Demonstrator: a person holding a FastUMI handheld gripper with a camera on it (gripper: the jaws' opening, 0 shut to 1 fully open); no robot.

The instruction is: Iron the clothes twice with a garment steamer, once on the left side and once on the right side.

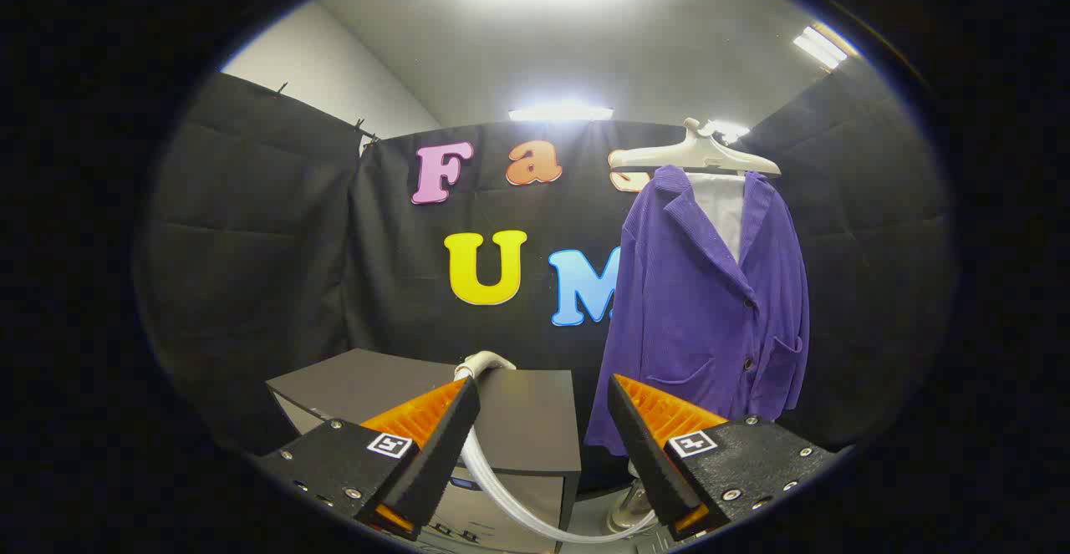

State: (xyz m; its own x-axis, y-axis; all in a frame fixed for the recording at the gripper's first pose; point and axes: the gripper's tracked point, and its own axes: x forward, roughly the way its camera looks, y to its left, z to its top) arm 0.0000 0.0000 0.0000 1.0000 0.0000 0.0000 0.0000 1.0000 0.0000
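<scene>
Fingers of the hand-held gripper [543, 420] are spread wide, gripping nothing. A clear hose [501, 487] curves through the gap between them, over the near edge of a dark box [535, 420] just ahead. Purple jacket [710, 303] hangs buttoned on a pale hanger [698, 153], beyond the right finger, in front of the black cloth wall.

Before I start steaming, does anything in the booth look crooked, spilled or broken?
Nothing stands out. The purple ribbed jacket hangs straight on its pale plastic hanger, buttoned, beyond the open claw. The translucent steamer hose curves between the claw's fingers, in front of the dark flat-topped box. No spill or damage shows.
</scene>
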